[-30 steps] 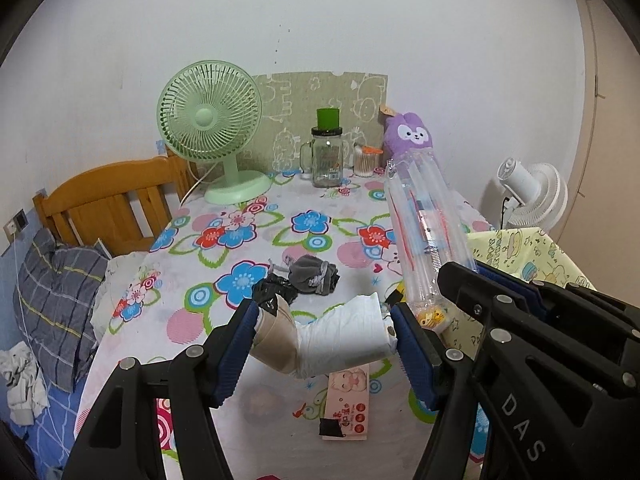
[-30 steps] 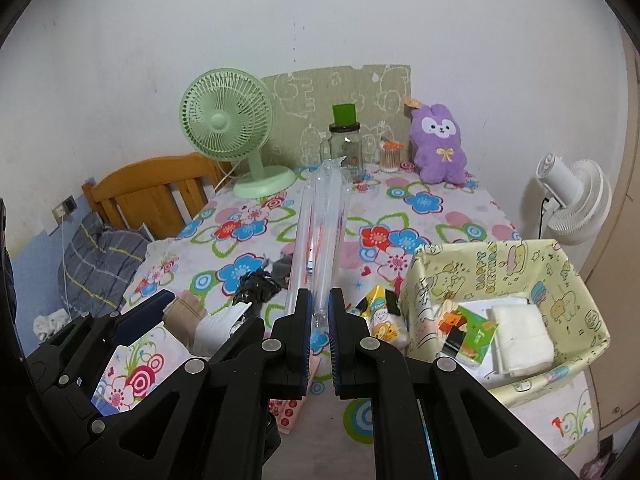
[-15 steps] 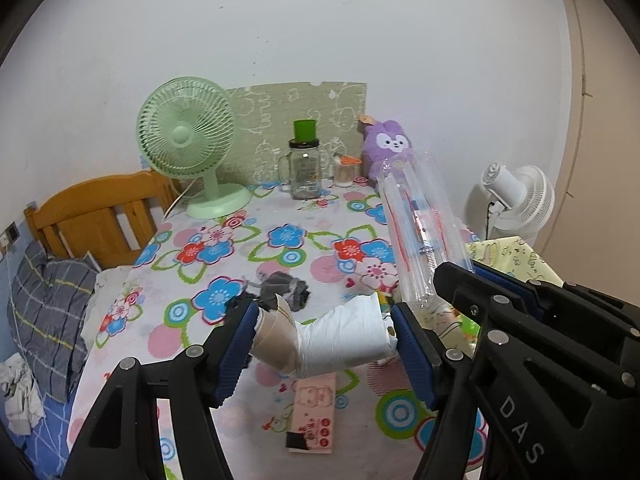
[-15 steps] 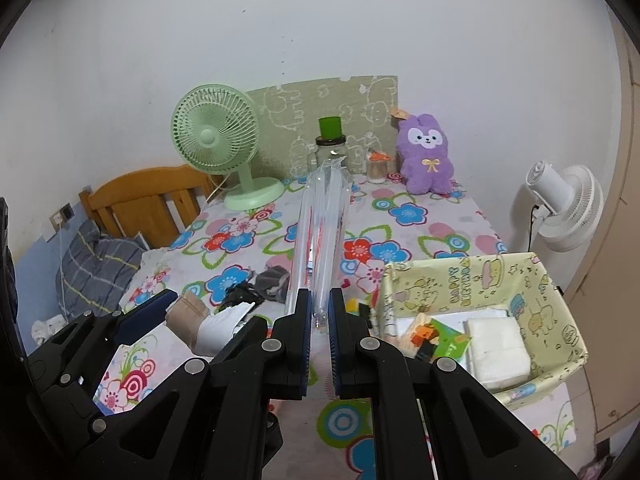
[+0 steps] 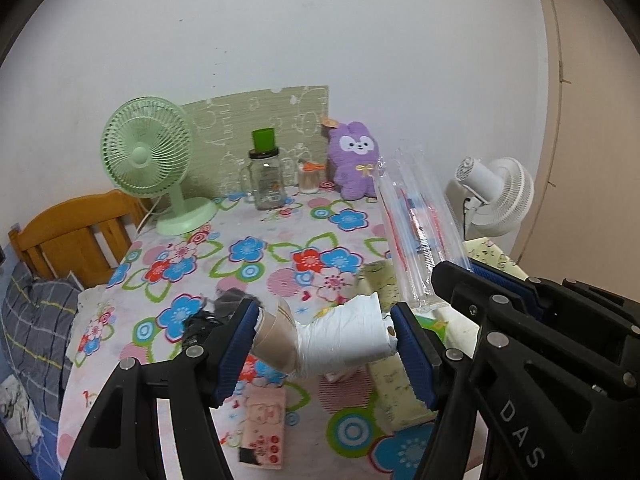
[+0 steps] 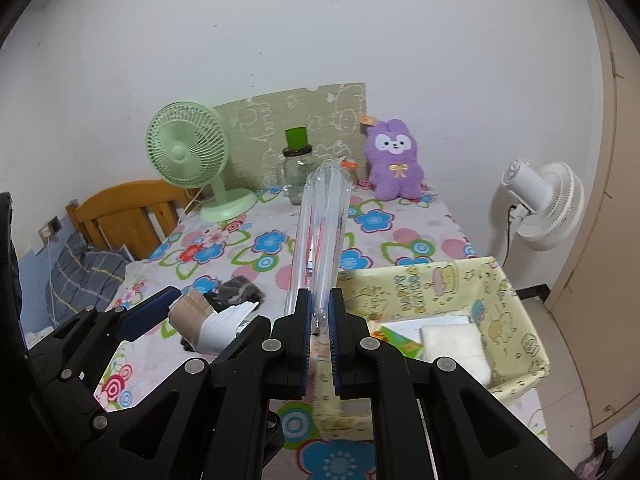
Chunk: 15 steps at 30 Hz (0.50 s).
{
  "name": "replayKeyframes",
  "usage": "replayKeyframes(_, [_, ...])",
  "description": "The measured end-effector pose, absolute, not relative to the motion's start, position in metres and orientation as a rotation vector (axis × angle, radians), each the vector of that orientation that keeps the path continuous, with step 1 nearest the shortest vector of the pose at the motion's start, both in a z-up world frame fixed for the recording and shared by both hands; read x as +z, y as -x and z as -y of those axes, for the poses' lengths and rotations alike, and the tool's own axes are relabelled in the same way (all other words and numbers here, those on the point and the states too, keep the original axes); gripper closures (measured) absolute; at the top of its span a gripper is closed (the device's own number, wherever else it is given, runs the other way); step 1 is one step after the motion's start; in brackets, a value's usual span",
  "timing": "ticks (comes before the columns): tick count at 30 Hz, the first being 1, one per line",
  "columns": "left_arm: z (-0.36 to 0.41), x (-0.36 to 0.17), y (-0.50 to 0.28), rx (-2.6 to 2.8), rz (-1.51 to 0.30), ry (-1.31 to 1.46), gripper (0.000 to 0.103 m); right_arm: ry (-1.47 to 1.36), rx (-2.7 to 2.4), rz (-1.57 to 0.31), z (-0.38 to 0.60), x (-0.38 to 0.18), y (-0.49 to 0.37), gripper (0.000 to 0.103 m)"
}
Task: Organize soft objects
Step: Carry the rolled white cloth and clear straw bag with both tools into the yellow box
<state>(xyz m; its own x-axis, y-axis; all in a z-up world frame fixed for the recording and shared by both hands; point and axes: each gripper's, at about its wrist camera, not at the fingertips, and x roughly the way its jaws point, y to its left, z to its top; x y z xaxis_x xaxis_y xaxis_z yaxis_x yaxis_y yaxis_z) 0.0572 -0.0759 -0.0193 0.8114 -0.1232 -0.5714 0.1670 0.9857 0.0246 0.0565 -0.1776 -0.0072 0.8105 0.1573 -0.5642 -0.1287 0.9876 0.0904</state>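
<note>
Above the floral counter [image 5: 280, 248], left gripper [image 5: 324, 336] fingers pinch a beige-and-white sock bundle [image 5: 320, 336]; right gripper [image 6: 320, 320] fingers squeeze a clear plastic packet [image 6: 322, 232], upright, just left of the yellow fabric bin [image 6: 520, 320].

packet [image 5: 262, 428] blurred, bin [image 6: 528, 344] partly hidden

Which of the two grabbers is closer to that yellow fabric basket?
Right. The right gripper hangs at the yellow basket near its left wall; the left gripper is farther left, over the table.

fans: 2 [image 6: 187, 152] [image 6: 550, 204] | plush rabbit [image 6: 394, 160]: 1 | basket [image 6: 516, 312]: 1 | jar [image 6: 298, 174]: 1
</note>
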Motion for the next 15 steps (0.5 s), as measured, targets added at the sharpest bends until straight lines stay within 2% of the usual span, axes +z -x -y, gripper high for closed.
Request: replayKeyframes(15, [0.126,-0.024,-0.062,-0.254,-0.614,-0.107,0.033,-0.058,0.079,-0.605,0.226,-0.010,-0.055,0.092])
